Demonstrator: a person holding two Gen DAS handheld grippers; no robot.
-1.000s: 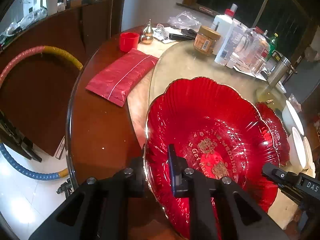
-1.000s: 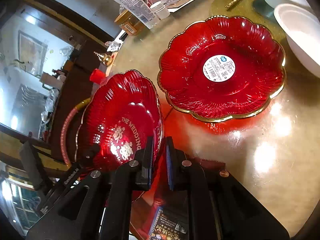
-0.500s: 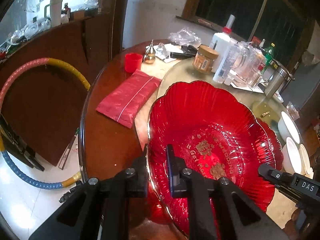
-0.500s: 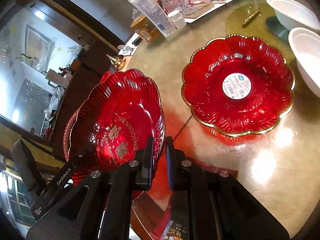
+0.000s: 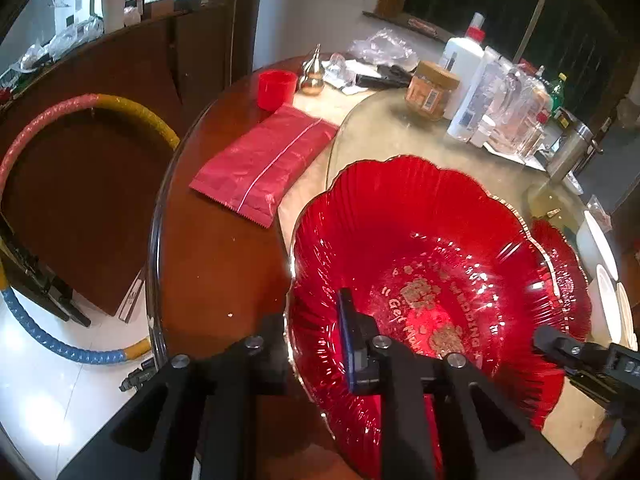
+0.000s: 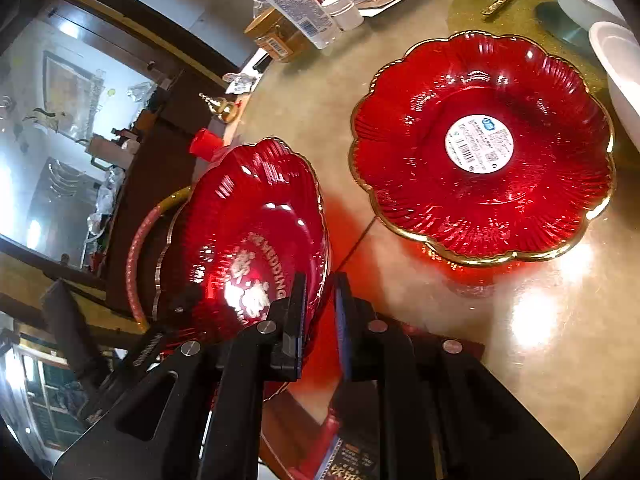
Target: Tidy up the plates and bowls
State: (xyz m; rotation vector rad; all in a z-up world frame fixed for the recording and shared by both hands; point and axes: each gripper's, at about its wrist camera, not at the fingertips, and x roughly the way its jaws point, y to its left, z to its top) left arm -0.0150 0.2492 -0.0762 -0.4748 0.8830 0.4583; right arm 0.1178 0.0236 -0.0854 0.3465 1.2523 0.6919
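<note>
Now red plate (image 5: 420, 240) rim btwn both jaws.

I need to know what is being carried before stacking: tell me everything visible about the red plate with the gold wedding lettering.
The red plate looks like translucent ribbed glass, flower-shaped, with a scalloped gold-edged rim and gold lettering in its well. It is tilted above the table. The right gripper pinches its rim. The left gripper straddles the opposite rim; its jaws have just been opening.
</note>
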